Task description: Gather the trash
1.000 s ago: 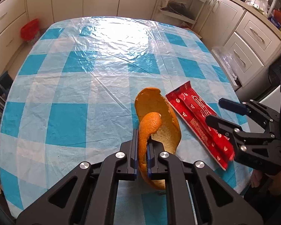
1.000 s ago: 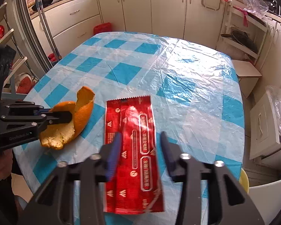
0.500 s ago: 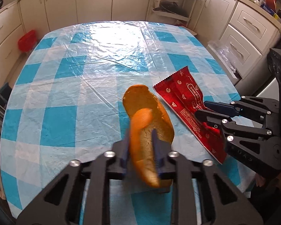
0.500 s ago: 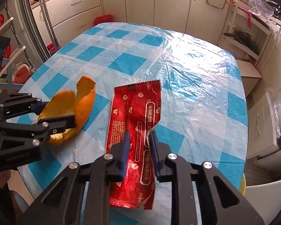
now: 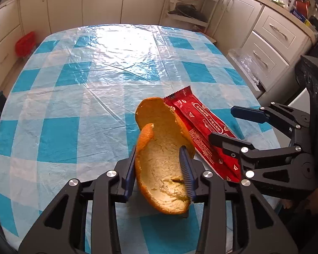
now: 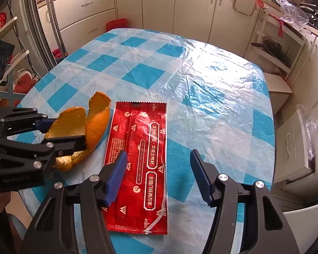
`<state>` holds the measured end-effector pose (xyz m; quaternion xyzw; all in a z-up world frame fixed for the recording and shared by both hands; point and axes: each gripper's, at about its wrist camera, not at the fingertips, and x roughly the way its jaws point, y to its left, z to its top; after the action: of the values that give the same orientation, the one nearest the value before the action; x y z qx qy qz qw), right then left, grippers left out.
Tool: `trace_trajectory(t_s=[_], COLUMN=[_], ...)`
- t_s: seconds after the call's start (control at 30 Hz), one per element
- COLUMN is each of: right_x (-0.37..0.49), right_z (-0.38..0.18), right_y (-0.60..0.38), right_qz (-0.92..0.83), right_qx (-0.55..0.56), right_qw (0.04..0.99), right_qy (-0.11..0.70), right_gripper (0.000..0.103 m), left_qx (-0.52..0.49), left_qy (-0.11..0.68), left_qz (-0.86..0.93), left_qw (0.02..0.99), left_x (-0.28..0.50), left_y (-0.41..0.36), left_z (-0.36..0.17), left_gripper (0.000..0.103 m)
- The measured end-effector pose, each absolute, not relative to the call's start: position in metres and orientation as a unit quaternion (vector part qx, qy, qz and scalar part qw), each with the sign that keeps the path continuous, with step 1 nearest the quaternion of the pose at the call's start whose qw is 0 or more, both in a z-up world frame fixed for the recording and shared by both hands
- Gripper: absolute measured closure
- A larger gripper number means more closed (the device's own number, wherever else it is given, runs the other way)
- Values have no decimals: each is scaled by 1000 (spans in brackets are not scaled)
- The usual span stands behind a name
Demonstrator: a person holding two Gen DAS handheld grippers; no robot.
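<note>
Two scraps, curled pithy orange peel, glossy red wrapper

A table carried everything, covered by a blue-and-white checked cloth under a clear, crinkled plastic sheet that glared near the far edge. Two things lay on it, both near the near edge: a curled orange peel, pale pith partly upward, and just beside it a flat red wrapper with white print, its long side running from the near edge toward the middle.
</note>
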<state>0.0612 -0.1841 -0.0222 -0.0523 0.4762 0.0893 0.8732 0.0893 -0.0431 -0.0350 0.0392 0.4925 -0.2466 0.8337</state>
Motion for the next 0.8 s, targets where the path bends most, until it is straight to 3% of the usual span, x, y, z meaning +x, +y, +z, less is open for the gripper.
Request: trace_trajectory(t_s=[0.1, 0.23, 0.33, 0.8], right_x=[62, 62, 61, 51], right_z=[-26, -23, -23, 5], right_y=[-185, -186, -184, -220], right_qz=[96, 97, 96, 48], right_qx=[-40, -39, -43, 6], right_qw=[869, 869, 870, 897], right_qy=[484, 483, 482, 439], right_gripper=[57, 94, 99, 99], left_qx=[65, 41, 27, -25], left_qy=[483, 494, 492, 442], left_qz=[-241, -250, -252, -252], left_qw=[839, 832, 833, 860], left_x=[84, 88, 86, 82], left_y=[-50, -45, -43, -38], left_z=[-35, -33, -29, 4], left_gripper=[64, 93, 95, 97])
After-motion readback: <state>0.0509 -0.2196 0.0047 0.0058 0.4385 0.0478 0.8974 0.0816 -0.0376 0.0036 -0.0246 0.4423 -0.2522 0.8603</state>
